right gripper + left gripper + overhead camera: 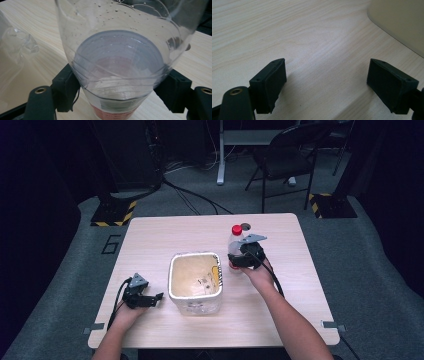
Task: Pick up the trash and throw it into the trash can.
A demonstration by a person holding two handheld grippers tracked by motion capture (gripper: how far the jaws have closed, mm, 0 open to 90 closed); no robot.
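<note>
A clear plastic bottle with a red cap stands upright on the wooden table, right of centre. My right gripper is shut on the bottle, its two jaws pressing the lower body from both sides. In the right gripper view the bottle shows water droplets inside and a red label at the bottom. A white rectangular bin sits in the middle of the table, with nothing in it but a few specks. My left gripper rests low on the table left of the bin, open, its pads wide apart with bare wood between them.
A corner of the bin shows at the upper right of the left gripper view. A small round hole lies in the table behind the bottle. Beyond the table stand a black chair and floor cables.
</note>
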